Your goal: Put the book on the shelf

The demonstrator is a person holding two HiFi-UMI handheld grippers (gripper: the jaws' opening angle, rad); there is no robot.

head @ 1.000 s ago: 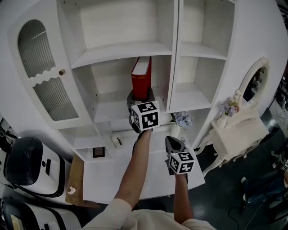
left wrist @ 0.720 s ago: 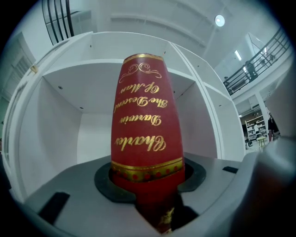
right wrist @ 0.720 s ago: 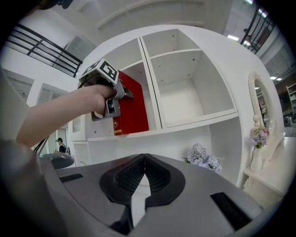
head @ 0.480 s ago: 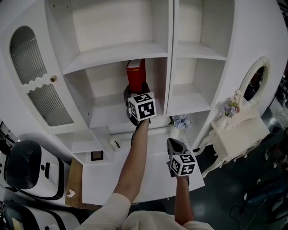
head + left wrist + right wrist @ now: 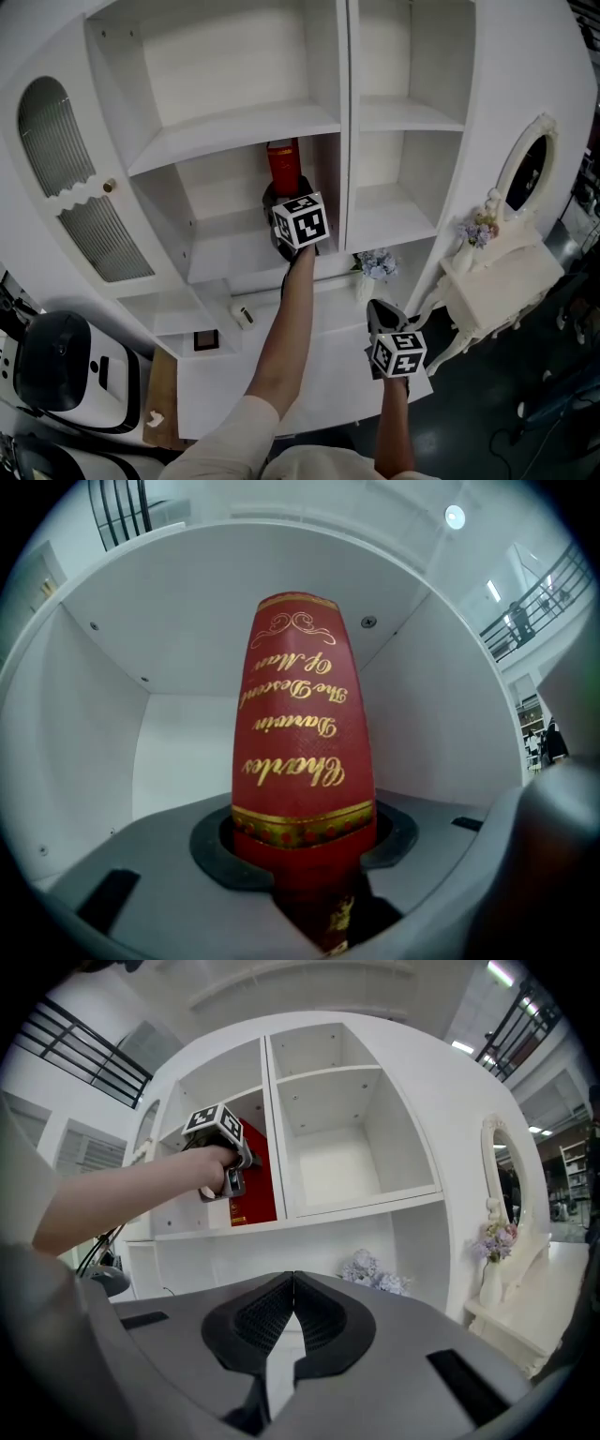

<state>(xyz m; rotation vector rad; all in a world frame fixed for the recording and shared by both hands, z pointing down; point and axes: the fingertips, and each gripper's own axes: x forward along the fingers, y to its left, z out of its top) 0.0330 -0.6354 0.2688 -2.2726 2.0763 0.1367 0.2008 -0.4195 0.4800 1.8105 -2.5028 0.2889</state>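
At the 12 o'clock side of the head view, inside the middle-left bay of the white cabinet (image 5: 141,122), the left gripper (image 5: 305,841) is clamped on the foot of the red book's (image 5: 300,752) spine. Its jaws stand part-way apart with the book filling the gap. The book is upright, with its gilt spine facing out towards the camera. That is how a book should stand to be read from the room, and a low grip on the spine leaves the covers free to slide in.

At 3 o'clock of the book, just beside it, is the divider (image 5: 330,178). I judge that it is being used as a stop, so the book will not tip once it is let go. From the right gripper view the book's foot looks level with the shelf (image 5: 225,230), but I cannot tell whether its weight is already down.

Towards 5 o'clock in the head view, well apart from the bay, the right gripper (image 5: 291,1312) hangs low with its jaws together on nothing. It has no part in this step, and being held back keeps it out of the reaching arm's way. Flowers (image 5: 378,265) stand on the ledge below the right bay, between the two grippers.

The placing looks nearly done: seating the book and opening the jaws is what remains.
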